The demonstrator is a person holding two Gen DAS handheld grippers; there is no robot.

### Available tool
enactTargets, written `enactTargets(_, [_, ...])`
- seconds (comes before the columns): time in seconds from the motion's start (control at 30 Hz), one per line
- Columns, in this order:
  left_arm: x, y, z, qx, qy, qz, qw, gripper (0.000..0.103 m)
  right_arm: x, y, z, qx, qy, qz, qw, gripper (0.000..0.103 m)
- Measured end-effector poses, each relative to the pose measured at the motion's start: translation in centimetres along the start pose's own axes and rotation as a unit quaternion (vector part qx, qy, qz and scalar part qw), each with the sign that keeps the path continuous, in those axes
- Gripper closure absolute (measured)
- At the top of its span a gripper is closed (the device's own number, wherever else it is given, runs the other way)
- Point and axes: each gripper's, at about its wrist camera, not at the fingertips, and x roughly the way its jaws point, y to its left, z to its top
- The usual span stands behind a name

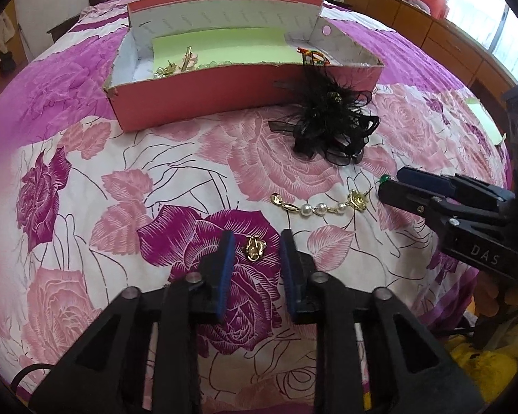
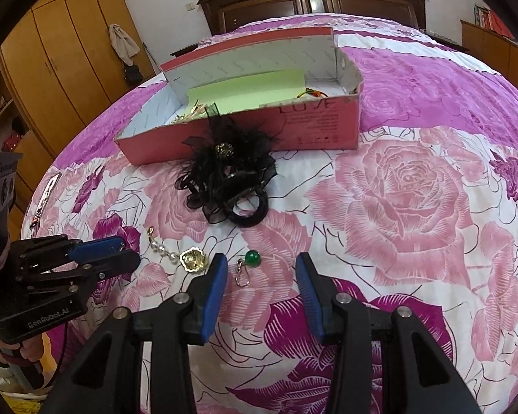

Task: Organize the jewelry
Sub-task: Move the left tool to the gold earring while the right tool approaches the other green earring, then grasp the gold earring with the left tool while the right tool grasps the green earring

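Left gripper (image 1: 257,246) narrowed around a small gold charm (image 1: 254,247) on the bedspread (image 1: 86,179), pads not yet pressing. Right gripper (image 2: 260,270) half open, straddling a green bead earring (image 2: 251,258). Box (image 1: 203,96) well apart, behind. Risk: pinching cloth with the charm, or nudging either piece aside; both tiny, flat, slippery.

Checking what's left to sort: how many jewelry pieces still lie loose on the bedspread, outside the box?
3: gold rose piece between the left gripper's fingers, pearl chain beyond it, green bead pendant before the right gripper. The black feather hairpiece may hide more.
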Motion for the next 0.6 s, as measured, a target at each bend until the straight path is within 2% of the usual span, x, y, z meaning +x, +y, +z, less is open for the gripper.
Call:
enactTargets(0.07, [0.2,-0.2,0.0,0.005,0.001,0.002,1.0000,0.096,0.2,0.1,0.0,-0.004,-0.001,0.000,1.000,0.058])
enactTargets(0.2, [0.4,-0.3,-0.1,0.008,0.000,0.002,1.0000,0.096,0.9,0.3,-0.1,-0.010,0.001,-0.005,1.000,0.060])
enactTargets(0.4, [0.7,-0.1,-0.1,0.007,-0.003,-0.001,1.0000,0.096,1.5,0.7,-0.2,-0.029,-0.005,-0.026,0.999,0.074])
enactTargets(0.47, [0.7,-0.1,-0.1,0.006,-0.004,-0.001,1.0000,0.096,1.6,0.7,-0.3,-0.032,-0.007,-0.030,0.999,0.085])
enactTargets(0.6, [0.5,-0.2,-0.2,0.004,-0.006,0.000,1.0000,0.096,1.4,0.4,-0.3,-0.025,-0.010,-0.024,0.999,0.086])
